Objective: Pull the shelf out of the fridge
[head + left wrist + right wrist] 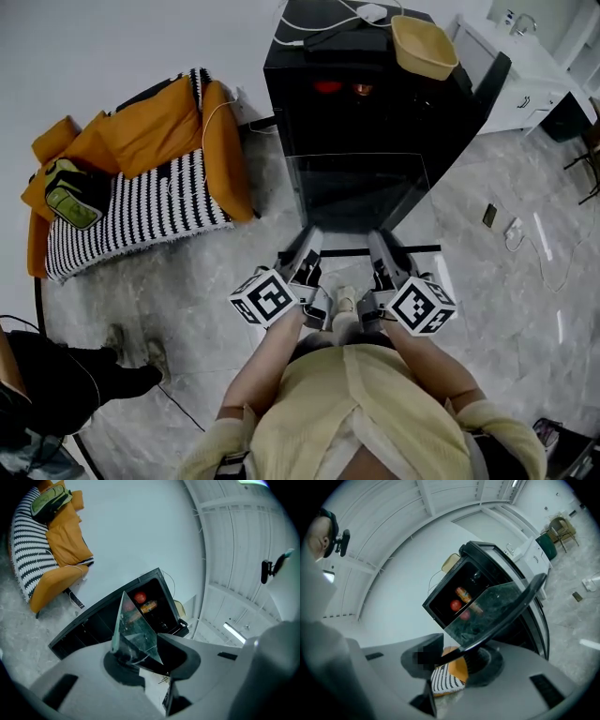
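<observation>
A clear glass shelf with a black front strip hangs level in front of the open black fridge, outside its cavity. My left gripper is shut on the shelf's near left edge, my right gripper on its near right edge. In the left gripper view the glass shelf wedges between the grey jaws of the left gripper. In the right gripper view the shelf's dark strip runs into the right gripper. Red and orange food stays inside the fridge.
The fridge door stands open at the right. A tan basket and a white adapter lie on top. An orange sofa with a striped cover stands left. A bystander's leg is at lower left. Cables and a phone lie on the floor.
</observation>
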{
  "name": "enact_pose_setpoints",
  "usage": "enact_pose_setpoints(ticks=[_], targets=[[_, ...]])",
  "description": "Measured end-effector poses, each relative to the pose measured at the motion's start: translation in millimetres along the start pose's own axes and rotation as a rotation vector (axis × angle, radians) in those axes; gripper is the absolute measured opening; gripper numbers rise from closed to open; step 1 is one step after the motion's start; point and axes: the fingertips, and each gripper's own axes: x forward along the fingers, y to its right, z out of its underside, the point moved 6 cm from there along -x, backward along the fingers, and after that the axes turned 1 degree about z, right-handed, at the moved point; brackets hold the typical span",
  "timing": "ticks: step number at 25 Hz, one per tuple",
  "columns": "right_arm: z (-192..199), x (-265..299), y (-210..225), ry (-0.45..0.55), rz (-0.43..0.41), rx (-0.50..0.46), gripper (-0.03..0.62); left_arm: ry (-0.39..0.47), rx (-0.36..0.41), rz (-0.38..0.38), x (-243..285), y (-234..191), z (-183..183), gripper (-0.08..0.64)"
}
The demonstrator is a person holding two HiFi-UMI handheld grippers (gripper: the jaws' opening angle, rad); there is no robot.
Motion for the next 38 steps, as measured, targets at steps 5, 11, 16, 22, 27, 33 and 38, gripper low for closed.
enact_pose_setpoints(ticks=[5,11,16,22,27,33,38], targets=[[-5.9,-9.7,-10.5,-0.019,-0.039,-0.005,0.129,0.021,0.013,0.0,-12.9,16.1,-1.1,0.094],[-10.7,-17.0,-22.8,-0.035,-0.084,0.0,0.129,0.056,0.034,-0.008,-27.2,31.3,-4.6,0.094],[-12.5,-21.6,-32.4,-0.046,-0.114,-0.014,0.129,0.082,0.035,-0.01,-38.4,39.3,-7.0,0.092],[-8.3,-22.6,-41.6,-0.066,-0.148,-0.021,0.13,0.103,0.054,-0.028,-51.9,43.8,-11.2,0.094],[-8.0,-20.3,-48.6,-0.08,-0.176,-0.039,0.13,0.122,0.064,-0.035,-58.4,46.5,-15.6,0.094],[-5.9,-17.8,-51.9,-0.091,-0.197,-0.042,0.132,0.143,0.069,-0.041,-64.1,44.7,-16.5,0.094],[-5.5,-14.0,-50.5,-0.104,-0.195,-0.038,0.132,0.145,0.065,-0.05,-62.6,42.4,-17.2,0.094]])
